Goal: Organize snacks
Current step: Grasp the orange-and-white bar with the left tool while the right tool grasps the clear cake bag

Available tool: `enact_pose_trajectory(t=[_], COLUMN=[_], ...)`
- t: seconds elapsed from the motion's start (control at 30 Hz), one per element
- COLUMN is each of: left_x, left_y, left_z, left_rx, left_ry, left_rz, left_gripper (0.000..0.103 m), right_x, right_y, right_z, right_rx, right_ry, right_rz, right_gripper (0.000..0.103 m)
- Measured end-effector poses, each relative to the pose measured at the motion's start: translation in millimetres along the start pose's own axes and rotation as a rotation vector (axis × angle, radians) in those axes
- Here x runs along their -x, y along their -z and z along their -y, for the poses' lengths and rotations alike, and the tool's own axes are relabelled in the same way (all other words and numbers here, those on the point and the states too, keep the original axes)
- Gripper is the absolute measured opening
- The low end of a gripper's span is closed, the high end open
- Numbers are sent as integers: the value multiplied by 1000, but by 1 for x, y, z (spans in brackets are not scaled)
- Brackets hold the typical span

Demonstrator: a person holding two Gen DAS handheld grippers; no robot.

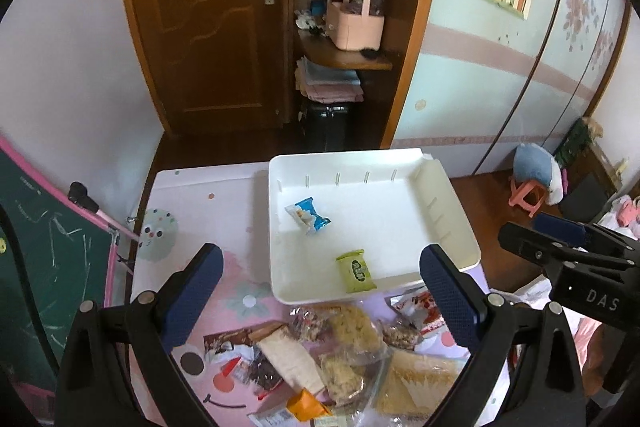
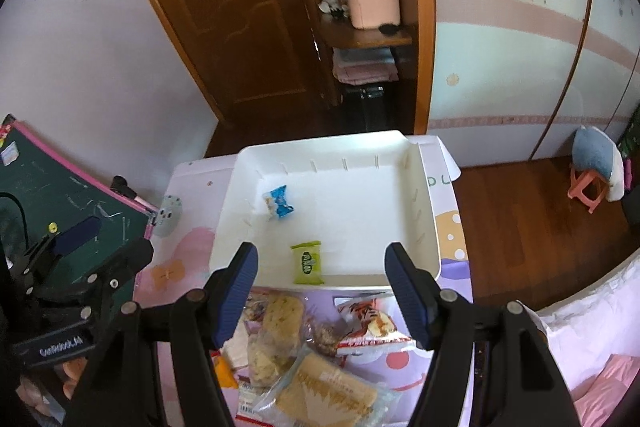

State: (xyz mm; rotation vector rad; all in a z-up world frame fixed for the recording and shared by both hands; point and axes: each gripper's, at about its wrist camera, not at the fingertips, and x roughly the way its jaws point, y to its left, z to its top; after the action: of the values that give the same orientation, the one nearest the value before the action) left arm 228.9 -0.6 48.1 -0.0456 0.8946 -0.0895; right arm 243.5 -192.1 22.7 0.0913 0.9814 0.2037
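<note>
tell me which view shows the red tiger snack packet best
The right wrist view: the red tiger packet lies in plain sight between the open fingers. In the left wrist view, that gripper's right finger covers most of it.

One white tray (image 1: pixel 448 211), two small snack packets inside (blue (image 1: pixel 307 215), green (image 1: pixel 356 271)), two hand-held grippers (image 1: pixel 320 291) (image 2: pixel 322 293)

Left hand-held gripper (image 1: pixel 320 301): black frame, silver pivot screws, dark blue ribbed pads (image 1: pixel 450 297). Right hand-held gripper (image 2: pixel 320 293): matching black frame and blue pads, white lettering on its body.
</note>
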Motion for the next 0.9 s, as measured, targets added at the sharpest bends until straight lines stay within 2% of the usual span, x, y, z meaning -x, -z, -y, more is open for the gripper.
enact_pose_trajectory(t=[0.23, 0.53, 0.6, 0.7, 0.9], left_x=[53, 94, 97, 94, 66], left_y=[21, 69, 83, 106, 156], left_z=[-8, -22, -26, -31, -38], left_rx=[19, 0, -11, -30, -63], left_ry=[12, -5, -16, -35, -57], left_rz=[55, 75, 73, 57, -6], left_gripper=[99, 99, 99, 99, 99], right_x=[43, 70, 71, 65, 44], right_y=[20, 67, 84, 106, 162], right_z=[-15, -42, -47, -48, -47], right_rx=[63, 246, 284, 315, 374], right_ry=[-15, 41, 56, 34, -8], right_rz=[37, 42, 48, 35, 32], right_gripper=[67, 67, 67, 67, 67])
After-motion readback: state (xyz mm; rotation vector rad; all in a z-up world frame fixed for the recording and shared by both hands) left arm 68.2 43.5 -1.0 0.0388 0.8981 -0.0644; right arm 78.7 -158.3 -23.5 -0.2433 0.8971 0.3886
